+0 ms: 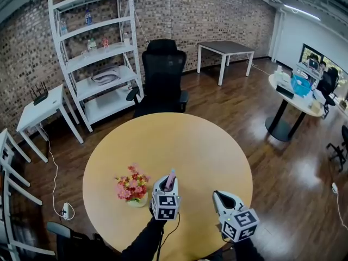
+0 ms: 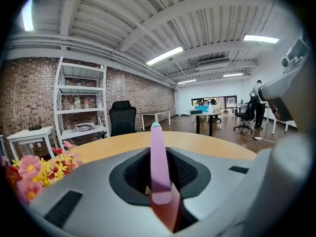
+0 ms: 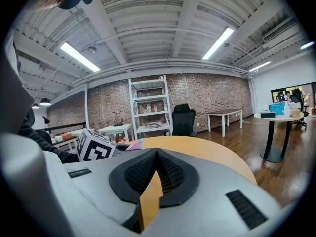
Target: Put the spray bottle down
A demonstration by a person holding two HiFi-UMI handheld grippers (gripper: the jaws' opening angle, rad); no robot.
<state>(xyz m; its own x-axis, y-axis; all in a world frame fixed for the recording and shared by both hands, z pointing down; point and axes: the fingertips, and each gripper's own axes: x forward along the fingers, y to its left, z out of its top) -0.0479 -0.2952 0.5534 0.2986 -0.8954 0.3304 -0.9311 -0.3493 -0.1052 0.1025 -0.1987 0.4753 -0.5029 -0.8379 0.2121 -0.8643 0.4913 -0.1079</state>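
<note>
The left gripper (image 1: 166, 182) has its jaws closed partway on a slim pink spray bottle (image 1: 172, 176). The pads press its two sides, and its pale-tipped top sticks out past the fingertips. Pinching the body this way seems meant to keep the narrow bottle from swinging or slipping while it is carried low over the round wooden table (image 1: 206, 145). The bottle is in the jaws and above the tabletop; no view shows its base touching the wood.

A small pot of pink and yellow flowers (image 1: 132, 188) stands just to this gripper's left (close enough to knock if the bottle drifts that way). The bare wood ahead of the jaws looks like the safer spot.

The right gripper (image 1: 222, 196) is off to the right and apart, its jaws together on nothing, probably kept clear.
</note>
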